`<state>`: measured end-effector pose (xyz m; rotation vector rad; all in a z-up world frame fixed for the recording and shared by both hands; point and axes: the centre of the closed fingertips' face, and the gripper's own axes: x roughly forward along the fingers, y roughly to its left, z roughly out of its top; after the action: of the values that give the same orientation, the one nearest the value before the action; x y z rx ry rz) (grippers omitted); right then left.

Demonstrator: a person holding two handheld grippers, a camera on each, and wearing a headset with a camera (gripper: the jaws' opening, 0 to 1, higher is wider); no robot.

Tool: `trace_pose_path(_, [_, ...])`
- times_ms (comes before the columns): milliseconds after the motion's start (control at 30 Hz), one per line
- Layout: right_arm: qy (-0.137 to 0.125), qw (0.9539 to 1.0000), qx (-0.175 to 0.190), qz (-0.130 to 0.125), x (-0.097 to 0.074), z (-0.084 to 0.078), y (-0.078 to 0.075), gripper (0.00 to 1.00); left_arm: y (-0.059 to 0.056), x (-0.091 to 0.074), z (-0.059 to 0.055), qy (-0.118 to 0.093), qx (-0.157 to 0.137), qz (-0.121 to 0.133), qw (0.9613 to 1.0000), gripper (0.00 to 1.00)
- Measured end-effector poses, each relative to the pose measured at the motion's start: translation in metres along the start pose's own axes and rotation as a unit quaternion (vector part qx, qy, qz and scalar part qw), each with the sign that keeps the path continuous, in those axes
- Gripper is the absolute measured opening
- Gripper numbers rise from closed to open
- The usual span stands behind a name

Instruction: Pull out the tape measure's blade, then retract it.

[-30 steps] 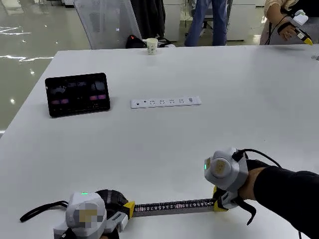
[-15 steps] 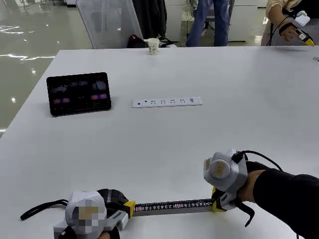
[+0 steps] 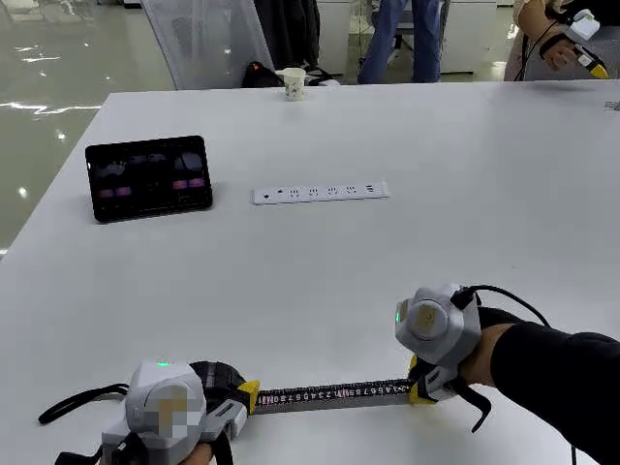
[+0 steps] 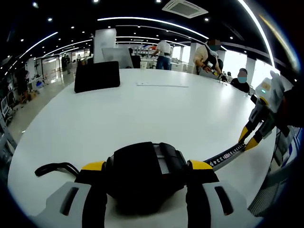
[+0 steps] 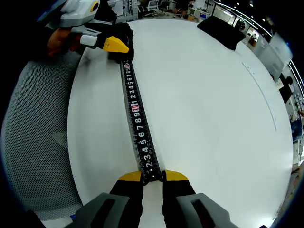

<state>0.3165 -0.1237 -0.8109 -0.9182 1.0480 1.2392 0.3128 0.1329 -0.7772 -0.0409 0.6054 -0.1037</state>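
Observation:
A black tape measure lies near the front edge of the white table. My left gripper is shut on its body, one yellow tip on each side. The blade runs out flat to the right, numbers up, for a short length. My right gripper is shut on the blade's end, yellow tips pinched at the hook. In the right gripper view the blade leads up to the tape body and the left gripper. The right gripper comes into the left gripper view from the right.
A dark tablet stands at the left. A white power strip lies mid-table and a paper cup sits at the far edge. The tape's black strap trails left. People stand beyond the table.
The head view has shifted a little. Both grippers keep their hold, and the drawn blade between them looks about the same length, perhaps slightly shorter.

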Motion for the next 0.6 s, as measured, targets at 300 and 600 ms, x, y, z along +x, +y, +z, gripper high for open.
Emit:
trace_pose_path(300, [0.003, 1.0000, -0.005, -0.003, 0.0012, 0.0011, 0.0004, 0.12, 0.0004, 0.0013, -0.0011, 0.001, 0.011, 0.001, 0.9999, 0.61])
trace_pose_path(600, [0.006, 1.0000, -0.005, 0.000, 0.0017, 0.0033, 0.0005, 0.12, -0.0007, 0.0009, -0.0008, 0.000, 0.001, -0.002, 1.0000, 0.62])
